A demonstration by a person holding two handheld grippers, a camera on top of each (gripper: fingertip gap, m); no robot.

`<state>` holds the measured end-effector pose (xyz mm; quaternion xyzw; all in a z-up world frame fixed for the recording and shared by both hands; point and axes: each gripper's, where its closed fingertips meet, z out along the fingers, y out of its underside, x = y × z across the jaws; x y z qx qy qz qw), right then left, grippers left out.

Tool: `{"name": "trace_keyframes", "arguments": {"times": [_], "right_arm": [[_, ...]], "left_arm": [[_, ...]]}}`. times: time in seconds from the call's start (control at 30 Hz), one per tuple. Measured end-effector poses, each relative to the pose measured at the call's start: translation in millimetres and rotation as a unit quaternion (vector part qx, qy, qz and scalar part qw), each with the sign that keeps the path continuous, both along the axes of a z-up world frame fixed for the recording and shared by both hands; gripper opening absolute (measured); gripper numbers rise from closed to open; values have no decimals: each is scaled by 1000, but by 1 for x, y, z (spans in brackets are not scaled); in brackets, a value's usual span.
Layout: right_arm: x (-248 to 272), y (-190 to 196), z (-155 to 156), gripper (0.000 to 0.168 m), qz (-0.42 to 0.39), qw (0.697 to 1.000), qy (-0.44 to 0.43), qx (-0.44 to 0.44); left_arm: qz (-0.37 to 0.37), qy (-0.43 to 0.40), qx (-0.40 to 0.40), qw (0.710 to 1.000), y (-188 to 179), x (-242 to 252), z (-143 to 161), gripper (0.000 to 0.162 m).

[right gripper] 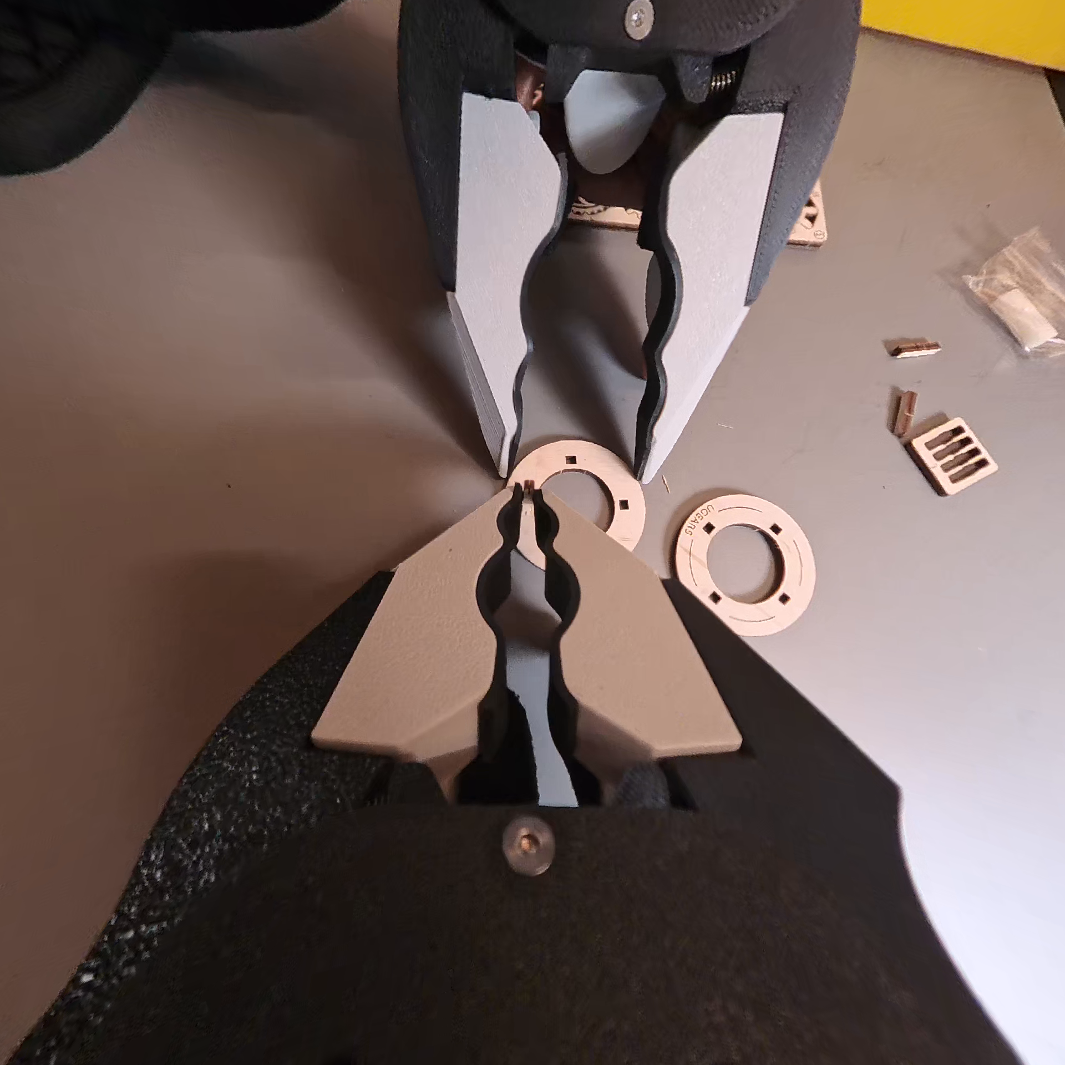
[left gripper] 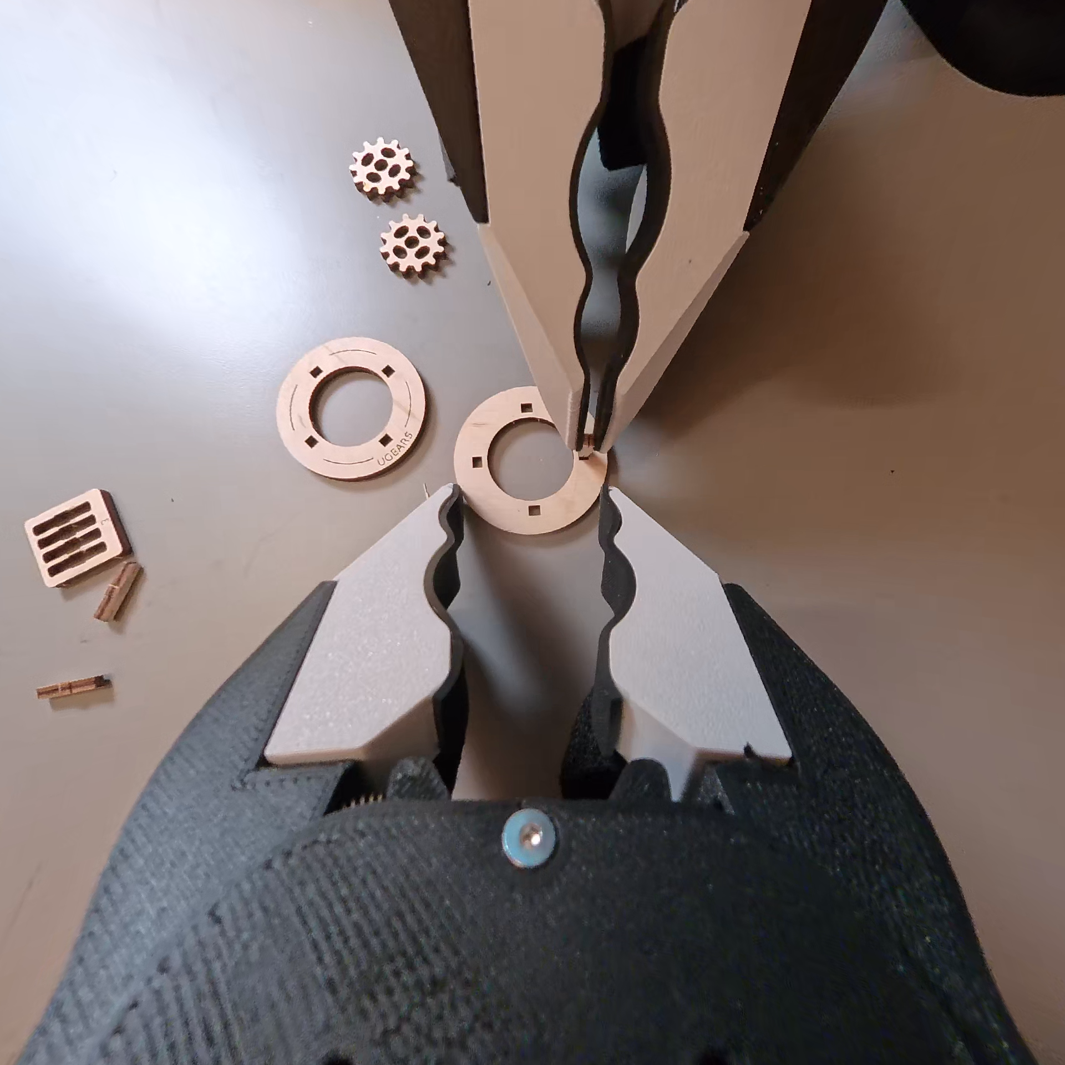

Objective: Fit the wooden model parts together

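Note:
A plain wooden ring with square holes lies flat on the grey table. My left gripper, with grey fingers, brackets it: both fingertips touch the ring's outer edge on opposite sides. My right gripper, with beige fingers, is shut on a small wooden peg and holds it upright at one square hole of the ring. The right gripper also shows in the left wrist view, reaching in from the far side. The left gripper shows in the right wrist view.
An engraved wooden ring lies left of the plain one. Two small gears lie beyond it. A slotted grille piece and loose pegs lie at the left. A plastic bag and a wooden sheet lie behind. The tips of both grippers are at nearly the same place.

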<state>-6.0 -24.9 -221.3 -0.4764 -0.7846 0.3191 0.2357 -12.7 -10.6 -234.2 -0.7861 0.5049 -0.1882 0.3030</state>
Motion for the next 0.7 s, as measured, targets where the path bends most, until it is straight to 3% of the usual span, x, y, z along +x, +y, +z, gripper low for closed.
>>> {"name": "trace_keyframes", "arguments": {"times": [0.7], "right_arm": [[-1, -2, 3, 1, 6, 999, 25, -40]], "left_arm": [[-2, -3, 2, 1000, 0, 0, 0, 46]]}}
